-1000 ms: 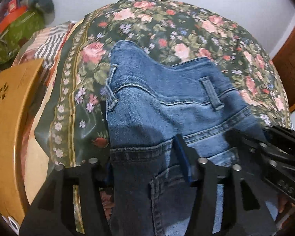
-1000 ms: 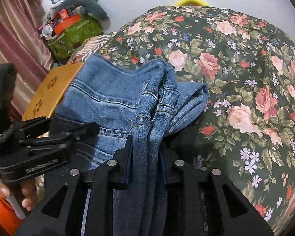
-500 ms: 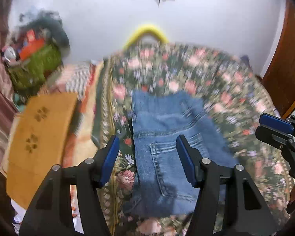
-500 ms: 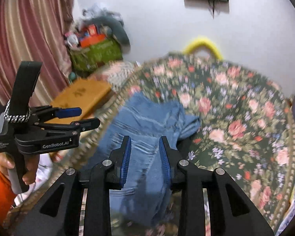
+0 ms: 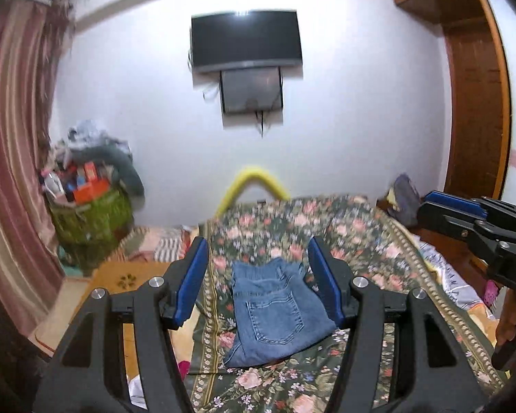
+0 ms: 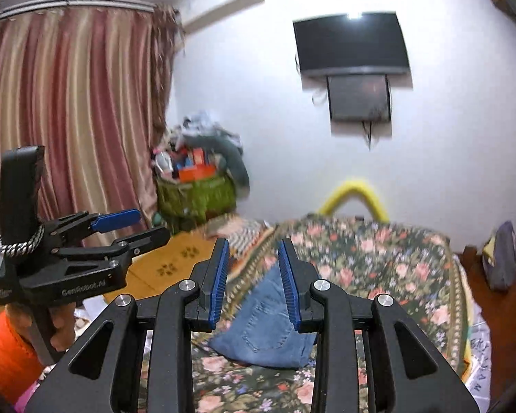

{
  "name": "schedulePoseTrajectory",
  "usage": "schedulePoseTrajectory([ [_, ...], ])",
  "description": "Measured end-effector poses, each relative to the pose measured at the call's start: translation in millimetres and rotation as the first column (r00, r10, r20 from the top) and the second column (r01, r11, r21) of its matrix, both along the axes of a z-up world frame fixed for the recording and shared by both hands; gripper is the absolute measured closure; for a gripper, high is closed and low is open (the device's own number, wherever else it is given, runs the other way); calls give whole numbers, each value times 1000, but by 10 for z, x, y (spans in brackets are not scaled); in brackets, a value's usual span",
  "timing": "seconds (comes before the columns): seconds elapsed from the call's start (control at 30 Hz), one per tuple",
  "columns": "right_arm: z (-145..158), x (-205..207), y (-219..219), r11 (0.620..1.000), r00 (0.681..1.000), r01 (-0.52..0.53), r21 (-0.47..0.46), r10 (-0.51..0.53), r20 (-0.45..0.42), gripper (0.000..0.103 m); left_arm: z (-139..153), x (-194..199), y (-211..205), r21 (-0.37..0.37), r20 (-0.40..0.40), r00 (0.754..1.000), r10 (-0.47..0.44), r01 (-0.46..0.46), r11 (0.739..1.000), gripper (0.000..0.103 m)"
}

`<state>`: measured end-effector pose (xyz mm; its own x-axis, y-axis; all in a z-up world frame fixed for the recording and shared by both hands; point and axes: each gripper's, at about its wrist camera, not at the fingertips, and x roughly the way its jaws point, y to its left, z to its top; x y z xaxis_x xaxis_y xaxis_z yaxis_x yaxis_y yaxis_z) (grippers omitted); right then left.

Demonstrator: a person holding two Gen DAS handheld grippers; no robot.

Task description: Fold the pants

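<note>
Pants (image 5: 275, 309) are found lying on the bed's floral cover (image 5: 361, 241), folded into a compact denim packet, back pocket uppermost. The packet is seen near the cover's patterned border on the side toward the wooden board (image 5: 120, 282), well short of the yellow curved rail (image 5: 254, 179) at the far end of the bed.

Left tool (image 5: 258, 285) — jaws are seen standing wide apart, nothing between the pads; the packet is only viewed through the gap. Right tool (image 6: 254, 275) — jaws are held narrower but parted, and no cloth is caught between the blue pads. Both tools are held clear above the bed and apart from the denim. In the right wrist view, the left tool is seen held by a hand in an orange sleeve (image 6: 7, 347).

Assessment re progress: folding is judged essentially done. Legs appear doubled up under the seat section, and no loose leg is seen trailing from the packet. Far edge, approx. at the waistband, looks slightly bunched, and the near edge is not perfectly square — minor tidying could be left, if any. Underside layers cannot be inspected from these views. No further fold is judged necessary.
</note>
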<state>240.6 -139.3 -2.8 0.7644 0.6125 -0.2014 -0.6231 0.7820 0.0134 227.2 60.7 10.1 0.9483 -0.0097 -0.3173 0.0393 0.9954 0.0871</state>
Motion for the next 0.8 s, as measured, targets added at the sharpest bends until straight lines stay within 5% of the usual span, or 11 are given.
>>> schedulePoseTrajectory([
  [0.23,-58,-649,-173,999,997,18,46,-22,72,72,79,-837,-160,-5,102,995,16,-15,1000,39],
  [0.47,-185,-949,-236,996,993,65,67,-71,92,31,42,-1285,-223,-16,150,988,24,-22,1000,6],
  [0.67,-155,-1049,-270,990,986,118,84,-126,110,2,23,-1442,-182,-54,153,988,29,-21,998,0],
  [0.8,-184,-1115,-313,988,984,128,92,-138,113,0,7,-1494,-161,-73,154,987,32,-21,997,0],
])
